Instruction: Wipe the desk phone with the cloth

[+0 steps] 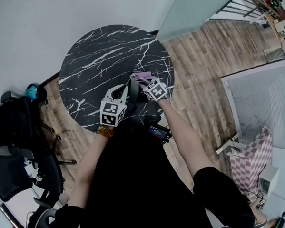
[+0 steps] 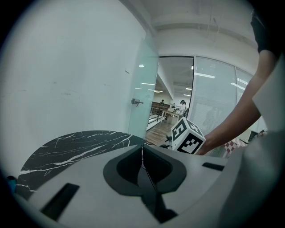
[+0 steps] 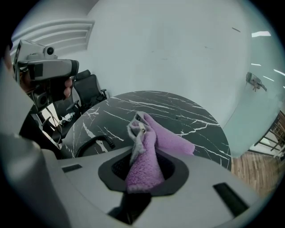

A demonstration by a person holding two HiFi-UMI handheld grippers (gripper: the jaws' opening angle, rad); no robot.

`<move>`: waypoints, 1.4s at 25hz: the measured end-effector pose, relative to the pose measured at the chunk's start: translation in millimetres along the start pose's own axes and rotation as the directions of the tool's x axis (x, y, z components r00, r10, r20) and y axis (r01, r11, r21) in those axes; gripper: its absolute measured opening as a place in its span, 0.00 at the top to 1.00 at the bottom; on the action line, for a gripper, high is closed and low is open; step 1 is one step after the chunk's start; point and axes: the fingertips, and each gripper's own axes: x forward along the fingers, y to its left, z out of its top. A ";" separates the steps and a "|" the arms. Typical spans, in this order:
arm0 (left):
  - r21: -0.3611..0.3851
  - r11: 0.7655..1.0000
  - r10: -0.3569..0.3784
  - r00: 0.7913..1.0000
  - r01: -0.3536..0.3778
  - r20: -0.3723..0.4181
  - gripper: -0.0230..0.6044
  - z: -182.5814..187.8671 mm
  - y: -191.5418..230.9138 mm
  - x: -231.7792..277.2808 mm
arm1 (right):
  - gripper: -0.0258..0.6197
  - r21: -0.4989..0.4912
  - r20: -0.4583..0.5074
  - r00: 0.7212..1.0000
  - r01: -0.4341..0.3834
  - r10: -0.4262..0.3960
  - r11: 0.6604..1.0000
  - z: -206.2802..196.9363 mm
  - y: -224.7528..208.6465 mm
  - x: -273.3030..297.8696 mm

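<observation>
My right gripper (image 1: 143, 81) is shut on a purple fleecy cloth (image 1: 141, 77), held over the near right part of the round black marble table (image 1: 96, 56). In the right gripper view the cloth (image 3: 144, 156) bunches up between the jaws and hangs forward over the table (image 3: 178, 116). A black coiled phone cord (image 3: 94, 143) lies on the table just left of it; the phone body is hidden below the gripper. My left gripper (image 1: 124, 91) is close beside the right one. Its jaws meet with nothing between them (image 2: 142, 156), and past them shows the right gripper's marker cube (image 2: 187, 137).
Black office chairs (image 1: 20, 141) stand left of the table, against a white wall. A glass partition (image 1: 194, 8) and wood floor (image 1: 202, 65) lie to the right, with a pink checkered box (image 1: 252, 160) further right. A small black device with a lit screen (image 1: 158, 132) sits at the person's torso.
</observation>
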 end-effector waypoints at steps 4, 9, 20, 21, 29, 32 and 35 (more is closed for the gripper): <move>0.004 1.000 -0.005 1.000 0.005 -0.001 0.93 0.0 -0.5 0.7 | 0.84 0.003 0.000 1.000 -0.001 0.001 1.000 -0.8 1.2 0.2; 0.006 1.000 -0.006 1.000 0.007 -0.001 0.93 0.8 0.0 1.2 | 0.84 0.014 0.008 1.000 0.005 -0.005 1.000 -2.0 3.3 0.7; 0.012 1.000 -0.018 1.000 0.018 -0.002 0.93 0.3 -3.5 2.5 | 0.84 0.015 -0.007 1.000 -0.012 0.012 1.000 -7.6 12.3 2.0; 0.012 1.000 -0.019 1.000 0.019 -0.003 0.93 0.5 -3.4 2.7 | 0.84 0.016 -0.007 1.000 -0.014 0.014 1.000 -7.7 12.5 1.9; 0.007 1.000 -0.015 1.000 0.015 -0.006 0.93 -1.3 -2.4 0.6 | 0.84 0.034 -0.001 1.000 -0.020 0.020 0.999 -11.6 15.5 2.1; 0.009 1.000 -0.017 1.000 0.017 -0.007 0.93 -1.7 -4.6 -0.6 | 0.84 0.034 -0.005 1.000 -0.021 0.021 0.999 -13.9 18.2 2.2; 0.012 1.000 -0.017 1.000 0.017 -0.001 0.93 0.6 -6.7 -2.1 | 0.84 0.031 0.000 1.000 -0.023 0.023 0.999 -13.0 21.0 0.7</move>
